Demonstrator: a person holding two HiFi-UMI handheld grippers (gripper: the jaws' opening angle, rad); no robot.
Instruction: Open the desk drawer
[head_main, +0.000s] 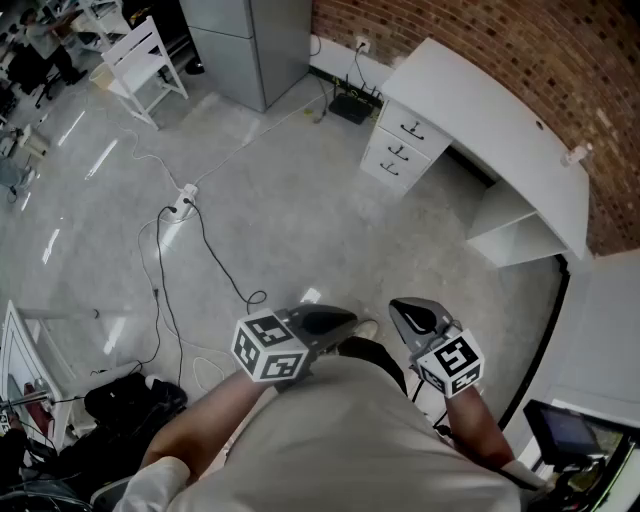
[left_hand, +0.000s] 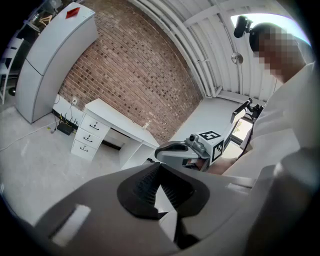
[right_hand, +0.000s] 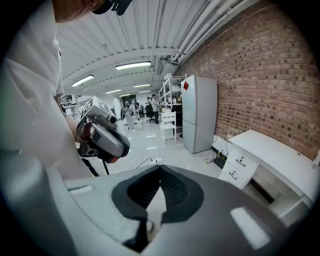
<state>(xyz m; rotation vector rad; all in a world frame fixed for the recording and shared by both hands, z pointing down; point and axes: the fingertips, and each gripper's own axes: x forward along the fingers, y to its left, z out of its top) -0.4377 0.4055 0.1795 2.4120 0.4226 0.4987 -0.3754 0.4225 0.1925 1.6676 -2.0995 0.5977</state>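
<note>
A white desk (head_main: 500, 115) stands against the brick wall at the upper right. Its stack of three drawers (head_main: 403, 147) is closed, each with a small dark handle; the drawers (left_hand: 87, 136) also show far off in the left gripper view and the same drawers (right_hand: 239, 169) in the right gripper view. My left gripper (head_main: 342, 321) and right gripper (head_main: 402, 309) are held close to the person's body, well short of the desk. Both are shut with nothing between the jaws, as seen at the left gripper (left_hand: 160, 168) and the right gripper (right_hand: 160, 170).
A grey cabinet (head_main: 250, 40) and a white chair (head_main: 140, 62) stand at the back left. A power strip (head_main: 182, 205) with cables trails over the concrete floor. A black box (head_main: 350, 106) sits beside the drawers. A monitor (head_main: 565, 430) is at the lower right.
</note>
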